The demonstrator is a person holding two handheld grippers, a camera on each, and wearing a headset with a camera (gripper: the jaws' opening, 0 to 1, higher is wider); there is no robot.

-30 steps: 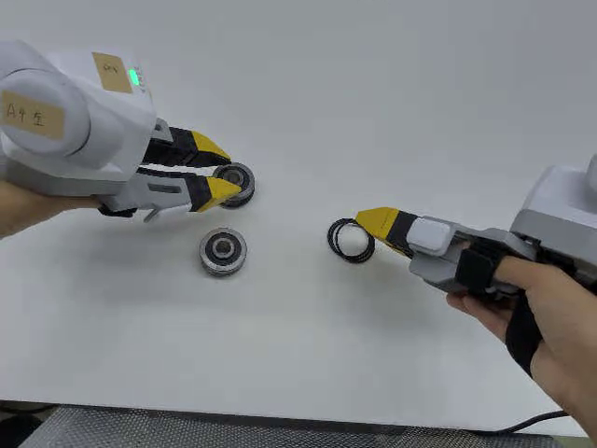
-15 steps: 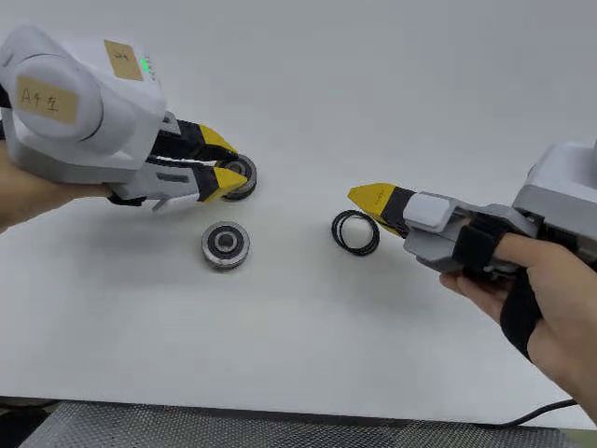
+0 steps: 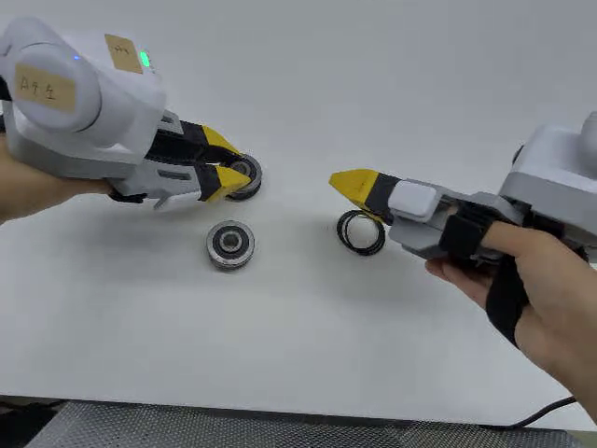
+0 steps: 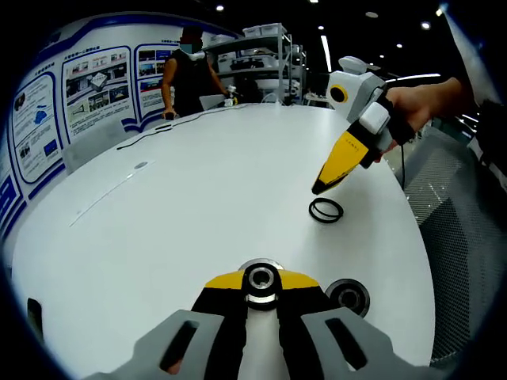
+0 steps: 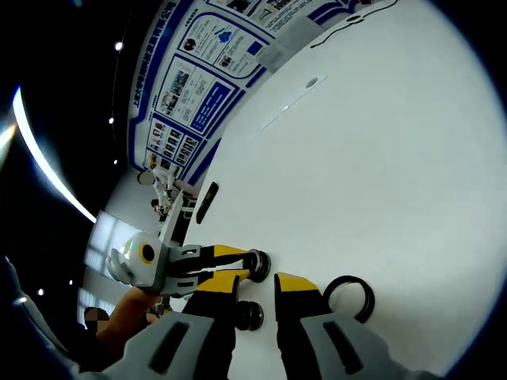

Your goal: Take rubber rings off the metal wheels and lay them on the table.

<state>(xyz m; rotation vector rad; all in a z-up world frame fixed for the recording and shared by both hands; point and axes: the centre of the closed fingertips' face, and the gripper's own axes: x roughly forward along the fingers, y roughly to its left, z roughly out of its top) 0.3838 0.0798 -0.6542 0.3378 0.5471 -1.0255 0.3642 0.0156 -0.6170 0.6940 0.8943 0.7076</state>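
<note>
Left gripper [image 3: 233, 174] clamped on metal wheel [image 3: 246, 172], left of centre. Right gripper [image 3: 353, 183] jaws slightly apart, empty, tip above rubber rings [image 3: 361, 232].

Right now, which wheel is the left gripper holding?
The farther wheel, between the left gripper's jaws; the nearer wheel lies free on the table.

The table [image 3: 373, 75] was plain white and the rubber rings [image 3: 361, 232] on it black. The left hand-held gripper [image 3: 235, 165] and the right hand-held gripper [image 3: 353, 184] had white and grey bodies and black jaws with yellow tips; the left one bore tan labels [image 3: 43, 91] and a green light [image 3: 145, 61]. The metal wheel [image 3: 244, 174] at its tips and the loose metal wheel [image 3: 230, 245] showed concentric silver and black bands.
</note>
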